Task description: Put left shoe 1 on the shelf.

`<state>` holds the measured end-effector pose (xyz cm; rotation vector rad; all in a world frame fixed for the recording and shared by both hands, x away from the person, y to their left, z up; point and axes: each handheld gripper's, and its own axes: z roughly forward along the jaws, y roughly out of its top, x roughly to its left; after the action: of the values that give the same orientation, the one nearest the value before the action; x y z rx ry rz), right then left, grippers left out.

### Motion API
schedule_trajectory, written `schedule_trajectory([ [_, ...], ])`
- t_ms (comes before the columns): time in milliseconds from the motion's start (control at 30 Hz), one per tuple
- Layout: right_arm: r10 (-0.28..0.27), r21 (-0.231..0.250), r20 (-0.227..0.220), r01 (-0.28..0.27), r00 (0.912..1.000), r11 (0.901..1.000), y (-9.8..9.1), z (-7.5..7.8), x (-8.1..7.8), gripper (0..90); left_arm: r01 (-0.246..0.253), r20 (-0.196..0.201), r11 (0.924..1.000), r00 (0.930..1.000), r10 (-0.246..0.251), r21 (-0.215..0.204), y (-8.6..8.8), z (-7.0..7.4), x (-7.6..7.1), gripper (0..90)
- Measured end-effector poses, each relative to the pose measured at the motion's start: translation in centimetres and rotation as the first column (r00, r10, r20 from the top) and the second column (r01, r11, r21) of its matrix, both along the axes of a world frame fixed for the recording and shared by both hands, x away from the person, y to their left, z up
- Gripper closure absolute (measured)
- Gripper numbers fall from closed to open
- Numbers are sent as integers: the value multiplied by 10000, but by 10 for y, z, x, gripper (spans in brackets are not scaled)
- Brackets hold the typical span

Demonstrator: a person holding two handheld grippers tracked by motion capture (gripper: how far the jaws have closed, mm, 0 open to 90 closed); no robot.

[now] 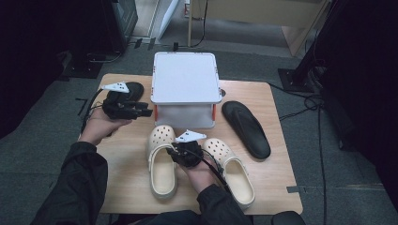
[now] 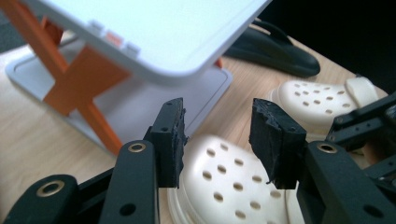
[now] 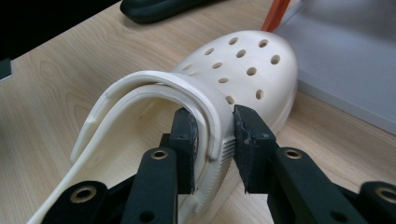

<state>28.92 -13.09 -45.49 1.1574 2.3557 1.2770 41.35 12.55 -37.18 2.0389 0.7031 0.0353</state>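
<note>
Wooden table (image 1: 126, 180), cream perforated clog (image 3: 243, 65) — right gripper (image 3: 215, 135) clamping its rim, left gripper (image 2: 217, 135) half-open.

Two cream perforated clogs (image 1: 163, 161) (image 1: 233, 169) are counted: one is straddled at its side wall by the right gripper's jaws, the other is seen just beyond the left gripper's jaws. Two black sandals (image 1: 246, 128) (image 1: 132, 89) are counted farther off, beyond one white folding stand (image 1: 186, 77).

A light wooden table (image 1: 126, 178) is carrying a white-topped stand with orange legs (image 1: 186, 79) at the back centre, two cream clogs (image 1: 162, 161) (image 1: 233, 169) side by side in front, and black sandals at right (image 1: 246, 128) and back left (image 1: 133, 87).
</note>
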Motion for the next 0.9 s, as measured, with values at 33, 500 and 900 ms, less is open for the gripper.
schedule_trajectory([
  [33,11,-26,-10,-11,10000,10000,-1,0,0,719,29,-26,10000,10000,-30,-22,-2,3,2,550],
  [500,-99,56,-247,100,9996,9999,-9,9,2,761,547,-63,9985,9985,-546,71,-32,14,29,523],
  [900,-499,342,52,497,9987,9982,-15,25,15,764,238,109,9997,9997,-239,25,-29,12,32,541],
])
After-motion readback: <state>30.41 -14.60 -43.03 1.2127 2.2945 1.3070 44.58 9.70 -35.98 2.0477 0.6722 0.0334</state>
